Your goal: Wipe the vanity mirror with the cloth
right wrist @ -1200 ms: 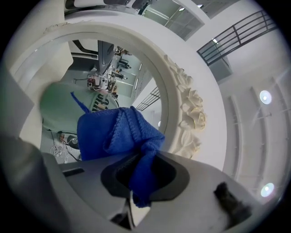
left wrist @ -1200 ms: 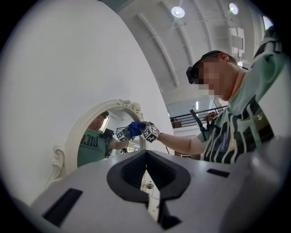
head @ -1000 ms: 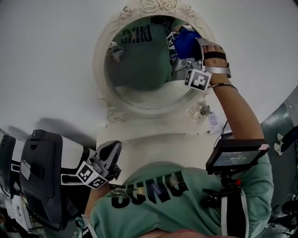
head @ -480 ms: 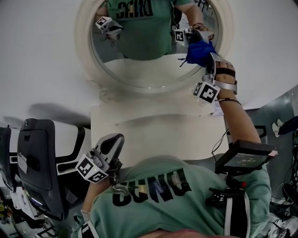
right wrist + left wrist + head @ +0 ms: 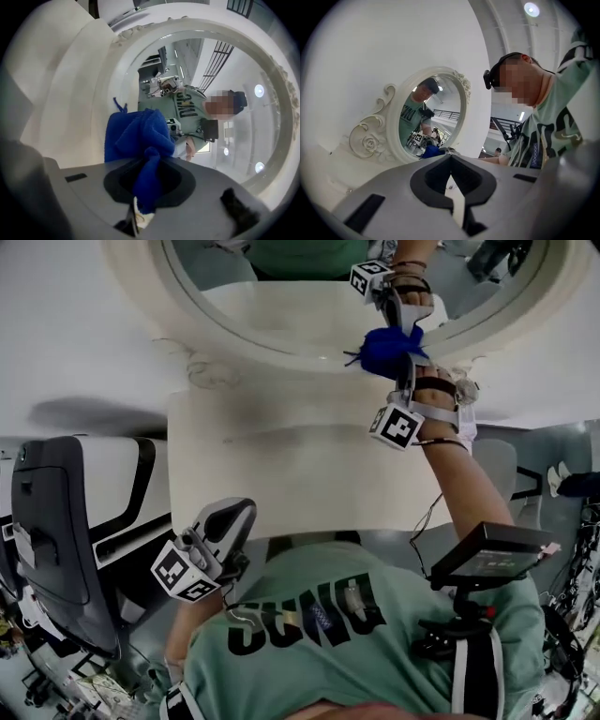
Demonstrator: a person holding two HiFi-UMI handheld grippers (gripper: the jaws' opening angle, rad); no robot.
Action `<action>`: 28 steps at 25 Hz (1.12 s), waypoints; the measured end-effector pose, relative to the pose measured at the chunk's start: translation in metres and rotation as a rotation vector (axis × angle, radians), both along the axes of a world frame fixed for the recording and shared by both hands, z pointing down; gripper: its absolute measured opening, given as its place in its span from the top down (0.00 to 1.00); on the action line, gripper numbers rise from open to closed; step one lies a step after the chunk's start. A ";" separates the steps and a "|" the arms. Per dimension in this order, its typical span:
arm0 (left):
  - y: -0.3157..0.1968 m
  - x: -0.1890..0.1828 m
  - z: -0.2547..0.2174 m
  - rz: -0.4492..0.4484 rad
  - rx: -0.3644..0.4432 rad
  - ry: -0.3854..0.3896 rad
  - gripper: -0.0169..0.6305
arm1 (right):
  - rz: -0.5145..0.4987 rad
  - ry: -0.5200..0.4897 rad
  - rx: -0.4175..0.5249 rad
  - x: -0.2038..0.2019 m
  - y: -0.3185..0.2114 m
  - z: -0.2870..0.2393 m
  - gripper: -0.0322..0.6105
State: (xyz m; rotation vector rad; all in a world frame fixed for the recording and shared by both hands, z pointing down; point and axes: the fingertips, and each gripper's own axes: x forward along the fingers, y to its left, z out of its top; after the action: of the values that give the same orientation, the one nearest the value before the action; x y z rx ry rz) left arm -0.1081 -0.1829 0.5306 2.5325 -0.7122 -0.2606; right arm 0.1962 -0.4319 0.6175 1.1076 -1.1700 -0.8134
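Head view: one blue cloth [image 5: 380,345] is sitting at the lower edge of the one vanity mirror [image 5: 281,310], carried by the right gripper [image 5: 396,357]; the left gripper [image 5: 225,531] is hanging well below the mirror (by the person's chest).
Left gripper view: its two jaws are meeting on nothing, facing the mirror.
Right gripper view: its two jaws are clamping the cloth, bunched before the mirror glass.

Vanity mirror [image 5: 432,115] (ornate frame [image 5: 370,140]) beyond closed hand-held gripper [image 5: 451,158]

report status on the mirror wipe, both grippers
Right gripper shut on blue cloth, at mirror's lower edge. Left gripper shut, empty, low by the torso. Nothing in the way seen.
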 end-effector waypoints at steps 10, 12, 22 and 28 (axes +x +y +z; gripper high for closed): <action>0.006 -0.031 0.008 -0.033 -0.004 0.017 0.96 | -0.040 -0.153 -0.112 -0.106 -0.017 0.039 0.88; 0.013 -0.032 -0.009 -0.047 0.020 0.008 0.96 | -0.060 -0.167 -0.151 -0.121 -0.016 0.045 0.88; 0.045 -0.026 -0.093 -0.113 0.222 -0.058 0.96 | -0.199 -0.179 -0.343 -0.190 -0.018 0.044 0.88; 0.070 -0.054 -0.114 -0.237 0.272 -0.048 0.96 | -0.274 -0.158 -0.360 -0.244 -0.018 0.002 0.88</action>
State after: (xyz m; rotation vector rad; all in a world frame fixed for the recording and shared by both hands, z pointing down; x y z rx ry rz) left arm -0.1619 -0.1127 0.4163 2.7145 -1.0623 -0.4021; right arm -0.0479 -0.4503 0.6195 0.7331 -1.5555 -0.6940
